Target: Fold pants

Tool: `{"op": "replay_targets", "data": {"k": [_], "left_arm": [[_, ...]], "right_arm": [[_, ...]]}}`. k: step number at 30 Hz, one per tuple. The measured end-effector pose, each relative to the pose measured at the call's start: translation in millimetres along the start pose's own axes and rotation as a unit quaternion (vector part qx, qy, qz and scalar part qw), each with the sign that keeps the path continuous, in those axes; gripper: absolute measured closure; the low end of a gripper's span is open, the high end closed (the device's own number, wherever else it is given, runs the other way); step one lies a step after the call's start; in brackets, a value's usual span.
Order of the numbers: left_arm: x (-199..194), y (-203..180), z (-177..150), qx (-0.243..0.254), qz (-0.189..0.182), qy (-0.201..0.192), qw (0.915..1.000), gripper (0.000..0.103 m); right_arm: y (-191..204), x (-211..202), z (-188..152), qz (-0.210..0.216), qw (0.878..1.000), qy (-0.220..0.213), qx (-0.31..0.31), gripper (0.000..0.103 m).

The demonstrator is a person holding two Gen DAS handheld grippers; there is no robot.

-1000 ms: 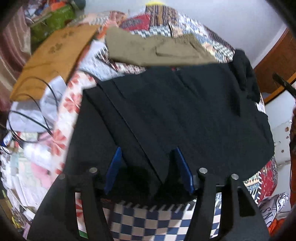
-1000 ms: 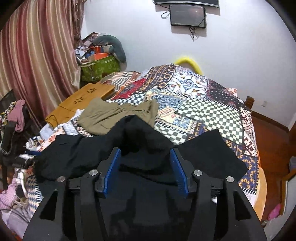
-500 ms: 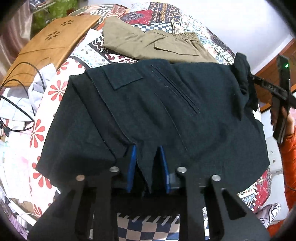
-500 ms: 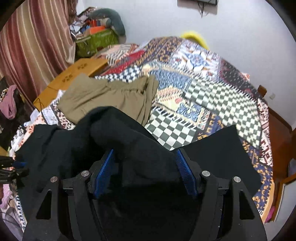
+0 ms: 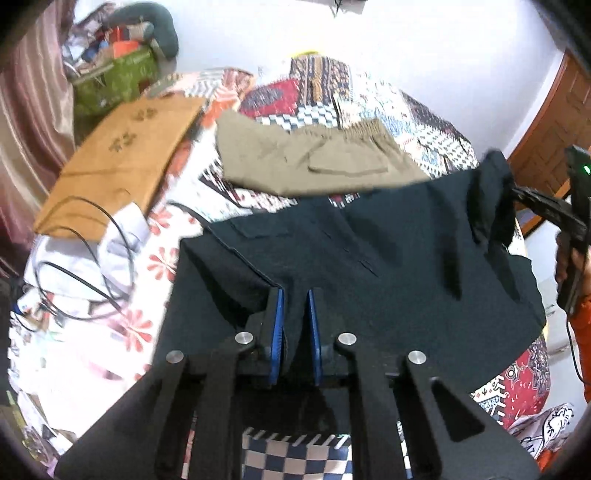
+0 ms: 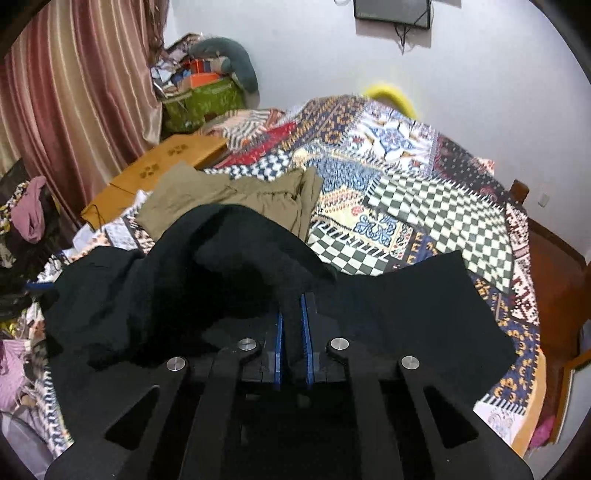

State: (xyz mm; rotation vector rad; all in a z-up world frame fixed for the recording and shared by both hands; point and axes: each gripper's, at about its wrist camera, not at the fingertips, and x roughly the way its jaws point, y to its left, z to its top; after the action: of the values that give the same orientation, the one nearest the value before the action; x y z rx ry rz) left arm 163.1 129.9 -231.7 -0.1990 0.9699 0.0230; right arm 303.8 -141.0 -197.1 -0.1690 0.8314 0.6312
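Both claws pinch black pants (image 5: 369, 266) | only left view shows cables (image 5: 85, 258)

No readable text, label, brand or number shows in either view. The orange board (image 5: 122, 162) carries only cut-out flower shapes, not letters. The quilt (image 6: 424, 206) bears checks and woven patterns, no words. The wall screen (image 6: 391, 14) is dark and blank. Clutter in the corner pile (image 6: 199, 74) is too small and blurred to read.
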Motion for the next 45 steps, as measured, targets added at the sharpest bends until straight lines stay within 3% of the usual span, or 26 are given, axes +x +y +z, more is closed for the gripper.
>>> {"op": "replay_targets", "data": {"k": [6,11,22,28,31,32,35,38,42,45], "left_arm": [[-28,17,4,-0.001,0.029,-0.026,0.9992,0.090],[-31,33,1,-0.007,0.056,-0.024,0.9981,0.090],[20,59,-43,-0.036,0.058,0.063,0.9957,0.089],[14,54,-32,-0.046,0.068,0.065,0.9945,0.083],[-1,43,-13,-0.029,0.092,0.036,0.9947,0.072],[-6,37,-6,-0.022,0.096,0.023,0.9949,0.064],[-20,17,15,-0.003,0.105,-0.016,0.9943,0.038],[-24,-9,37,0.027,0.099,-0.043,0.9938,0.035],[-13,-42,69,0.050,0.076,-0.065,0.9937,0.021],[4,-66,92,0.065,0.058,-0.072,0.9936,0.019]], "right_arm": [[6,-32,-16,0.019,0.999,-0.024,0.018,0.096],[14,-57,-37,0.040,0.998,-0.036,0.032,0.096],[16,-58,-85,0.039,0.998,0.002,0.052,0.096],[-1,-66,-84,0.018,0.997,-0.005,0.074,0.096],[-11,-71,-78,0.009,0.996,-0.009,0.083,0.094],[-14,-72,-77,0.006,0.996,-0.011,0.084,0.092],[-27,-76,-70,-0.013,0.996,-0.027,0.088,0.072],[-41,-79,-62,-0.025,0.994,-0.042,0.095,0.064],[-61,-76,-50,-0.042,0.993,-0.045,0.104,0.055],[-75,-72,-41,-0.060,0.992,-0.050,0.100,0.046]]}}
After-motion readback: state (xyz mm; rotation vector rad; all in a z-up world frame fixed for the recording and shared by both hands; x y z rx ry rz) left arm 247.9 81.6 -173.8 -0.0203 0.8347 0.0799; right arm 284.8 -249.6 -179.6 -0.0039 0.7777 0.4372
